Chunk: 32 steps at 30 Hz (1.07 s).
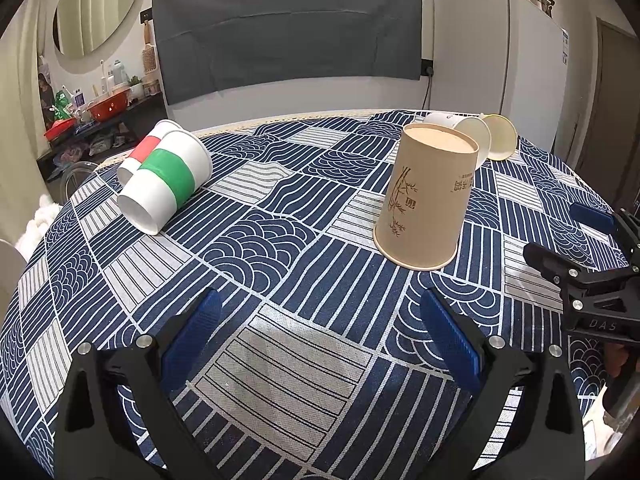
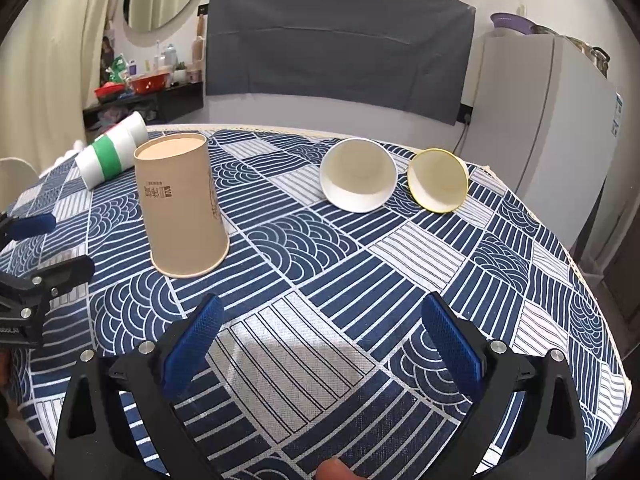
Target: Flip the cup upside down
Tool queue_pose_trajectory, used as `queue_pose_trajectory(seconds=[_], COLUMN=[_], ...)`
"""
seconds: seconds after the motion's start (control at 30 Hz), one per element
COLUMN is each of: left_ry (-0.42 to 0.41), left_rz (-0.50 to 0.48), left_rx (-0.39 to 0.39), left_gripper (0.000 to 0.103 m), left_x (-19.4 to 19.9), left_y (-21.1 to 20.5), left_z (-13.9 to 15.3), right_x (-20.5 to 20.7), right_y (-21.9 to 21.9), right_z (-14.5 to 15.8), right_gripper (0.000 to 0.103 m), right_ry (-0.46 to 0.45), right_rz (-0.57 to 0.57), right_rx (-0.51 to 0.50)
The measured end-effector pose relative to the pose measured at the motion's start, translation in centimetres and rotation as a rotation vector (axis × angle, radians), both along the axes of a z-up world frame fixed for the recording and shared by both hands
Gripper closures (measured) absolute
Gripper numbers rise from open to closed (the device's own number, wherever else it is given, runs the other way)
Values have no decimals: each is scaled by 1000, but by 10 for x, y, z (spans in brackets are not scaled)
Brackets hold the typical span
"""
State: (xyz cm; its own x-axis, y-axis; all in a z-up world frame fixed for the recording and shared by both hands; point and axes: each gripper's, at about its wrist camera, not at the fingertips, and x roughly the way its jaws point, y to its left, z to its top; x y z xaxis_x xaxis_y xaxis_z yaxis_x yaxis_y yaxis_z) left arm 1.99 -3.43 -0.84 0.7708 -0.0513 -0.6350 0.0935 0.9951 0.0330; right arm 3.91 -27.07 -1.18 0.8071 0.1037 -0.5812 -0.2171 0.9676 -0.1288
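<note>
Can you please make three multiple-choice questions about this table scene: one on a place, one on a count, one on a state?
1. Where does the yellow cup lie?
A. inside the brown cup
B. beside the white cup
C. between the right gripper's jaws

2. How many cups are on the table?
A. three
B. five
C. eight

3. How does the brown cup stand?
A. mouth down
B. on its side
C. mouth up

Answers:
1 B: the yellow cup lies beside the white cup.
2 B: those two, the brown cup, the green-banded cup and the red-banded cup.
3 A: its wide rim rests on the tablecloth.
</note>
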Motion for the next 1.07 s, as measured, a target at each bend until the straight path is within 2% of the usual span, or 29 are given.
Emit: queue_pose_trajectory(seconds=[1.07], left_ry=[-8], left_rz=[-13], left_rx=[16], left_gripper=[6], left_x=[-1], left_y=[-4], left_z=[0], right_x=[-3], right_y=[3], right_z=[2], right_gripper=[8], right_ry=[-23], right_rz=[5], right_rx=[-25])
